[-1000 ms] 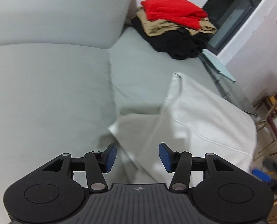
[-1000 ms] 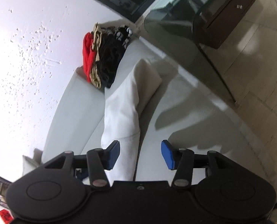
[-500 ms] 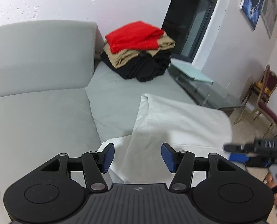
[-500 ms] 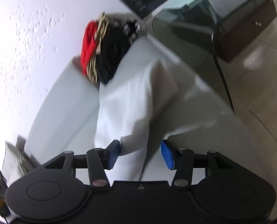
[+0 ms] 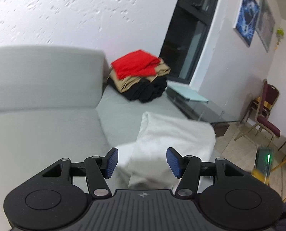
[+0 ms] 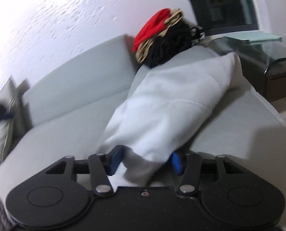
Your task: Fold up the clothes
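A folded white garment (image 5: 171, 134) lies on the grey sofa seat (image 5: 46, 134), just beyond my left gripper (image 5: 142, 162), which is open and holds nothing. In the right wrist view the same white garment (image 6: 171, 104) stretches away from me. Its near end sits between the wide-apart blue pads of my right gripper (image 6: 146, 161), which is open. A stack of folded clothes (image 5: 141, 77), red on tan on black, rests at the far end of the sofa by the backrest; the right wrist view shows that stack of folded clothes (image 6: 162, 40) too.
A glass side table (image 5: 196, 104) stands past the sofa's far end, under a dark window (image 5: 187, 38). Chairs (image 5: 264, 115) line the right wall. A pale cushion (image 6: 2, 119) leans at the sofa's left end. The grey backrest (image 5: 43, 77) runs along the wall.
Both views have swung up and levelled out, now showing more wall. My right gripper has closed in on the white garment's near end, which now lies between its pads.
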Motion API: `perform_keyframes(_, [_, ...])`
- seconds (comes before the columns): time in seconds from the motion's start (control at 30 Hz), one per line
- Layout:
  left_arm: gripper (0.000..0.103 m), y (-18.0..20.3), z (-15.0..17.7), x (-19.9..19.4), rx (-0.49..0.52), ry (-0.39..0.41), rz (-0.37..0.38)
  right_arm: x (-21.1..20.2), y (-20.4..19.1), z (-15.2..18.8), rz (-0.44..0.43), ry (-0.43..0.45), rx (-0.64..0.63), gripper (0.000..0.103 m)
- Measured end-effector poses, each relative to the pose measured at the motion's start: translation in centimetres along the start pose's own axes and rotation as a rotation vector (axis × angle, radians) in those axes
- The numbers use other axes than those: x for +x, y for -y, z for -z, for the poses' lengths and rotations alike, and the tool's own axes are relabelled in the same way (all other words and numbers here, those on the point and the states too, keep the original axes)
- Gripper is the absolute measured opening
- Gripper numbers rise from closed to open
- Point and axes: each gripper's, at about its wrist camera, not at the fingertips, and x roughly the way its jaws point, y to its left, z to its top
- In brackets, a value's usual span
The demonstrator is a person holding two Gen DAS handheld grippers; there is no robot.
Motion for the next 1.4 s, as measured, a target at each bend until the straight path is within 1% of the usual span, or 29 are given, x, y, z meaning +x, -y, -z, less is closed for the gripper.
perform_keyframes(0.07, [0.054, -0.4, 0.8, -0.5, -0.007, -0.017, -0.011, -0.9, 0.2, -0.9, -0.035, -0.002, 0.15, 0.006])
perform_keyframes(0.1, [0.054, -0.6, 1.2, -0.9, -0.011, -0.022, -0.017, -1.9, 0.4, -1.4, -0.054, 0.011, 0.219, 0.005])
perform_keyframes(0.2, [0.054, -1.2, 1.9, -1.4, -0.04, -0.045, -0.011, -6.3, 1.6, -3.2, -0.087, 0.061, 0.364, 0.005])
perform_keyframes(0.27, [0.054, -1.4, 2.3, -1.4, -0.058, -0.066, 0.003, -9.2, 2.8, -3.9, -0.069, 0.064, 0.425, 0.005])
perform_keyframes(0.3, [0.054, -1.4, 2.5, -1.3, -0.061, -0.078, 0.013, -10.3, 3.3, -4.1, -0.039, 0.055, 0.437, 0.005])
perform_keyframes(0.33, [0.054, -1.2, 2.6, -1.0, -0.06, -0.092, 0.02, -10.7, 3.8, -4.0, 0.01, 0.033, 0.427, 0.005])
perform_keyframes(0.37, [0.054, -0.9, 2.9, -0.7, -0.055, -0.107, 0.024, -10.8, 4.3, -3.7, 0.066, -0.003, 0.4, 0.011])
perform_keyframes(0.4, [0.054, -0.6, 3.1, -0.4, -0.049, -0.122, 0.028, -10.7, 4.7, -3.3, 0.121, -0.043, 0.367, 0.015])
perform_keyframes(0.47, [0.054, 0.1, 3.6, 0.2, -0.031, -0.151, 0.035, -10.5, 5.4, -2.1, 0.196, -0.113, 0.328, 0.031])
perform_keyframes(0.5, [0.054, 0.6, 3.9, 0.4, -0.007, -0.159, 0.034, -10.9, 5.3, -1.7, 0.219, -0.111, 0.309, 0.034])
perform_keyframes(0.53, [0.054, 1.0, 4.2, 0.4, 0.019, -0.163, 0.028, -11.4, 5.0, -1.4, 0.238, -0.091, 0.291, 0.044])
perform_keyframes(0.57, [0.054, 1.4, 4.6, 0.5, 0.046, -0.166, 0.023, -12.0, 4.6, -1.2, 0.257, -0.072, 0.272, 0.055])
perform_keyframes(0.6, [0.054, 1.7, 4.8, 0.6, 0.061, -0.168, 0.018, -12.8, 4.1, -1.0, 0.279, -0.036, 0.248, 0.063])
perform_keyframes(0.63, [0.054, 1.9, 4.9, 0.8, 0.065, -0.169, 0.014, -13.5, 3.4, -0.9, 0.291, 0.005, 0.216, 0.065])
perform_keyframes(0.73, [0.054, 2.2, 4.5, 1.8, 0.053, -0.166, 0.018, -12.9, 1.8, -2.0, 0.262, 0.034, 0.158, 0.066])
perform_keyframes(0.8, [0.054, 2.5, 3.3, 3.0, 0.03, -0.146, 0.033, -12.3, 0.8, -2.9, 0.238, 0.047, 0.124, 0.065])
perform_keyframes(0.83, [0.054, 2.7, 2.5, 3.8, 0.013, -0.135, 0.029, -11.9, 0.3, -3.3, 0.227, 0.053, 0.106, 0.065])
perform_keyframes(0.9, [0.054, 2.9, 0.7, 5.7, -0.04, -0.125, 0.042, -11.3, -0.7, -4.2, 0.203, 0.066, 0.072, 0.062])
perform_keyframes(0.93, [0.054, 3.1, -0.2, 6.7, -0.07, -0.122, 0.052, -11.0, -1.2, -4.6, 0.192, 0.072, 0.054, 0.057])
perform_keyframes(0.97, [0.054, 3.1, -1.1, 7.9, -0.104, -0.125, 0.07, -10.7, -1.7, -5.0, 0.18, 0.078, 0.037, 0.056])
perform_keyframes(1.1, [0.051, 1.7, -3.7, 13.9, -0.297, -0.192, 0.148, -9.5, 1.1, -7.3, 0.167, 0.056, 0.102, 0.055])
perform_keyframes(1.17, [0.051, 0.8, -4.2, 16.9, -0.38, -0.231, 0.165, -9.0, 2.8, -8.5, 0.162, 0.043, 0.14, 0.055])
perform_keyframes(1.3, [0.05, -0.7, -4.0, 21.9, -0.479, -0.303, 0.195, -7.6, 6.2, -10.7, 0.148, 0.018, 0.224, 0.055])
perform_keyframes(1.4, [0.048, -1.2, -3.9, 24.3, -0.5, -0.334, 0.23, -5.7, 9.1, -11.1, 0.12, 0.003, 0.292, 0.054])
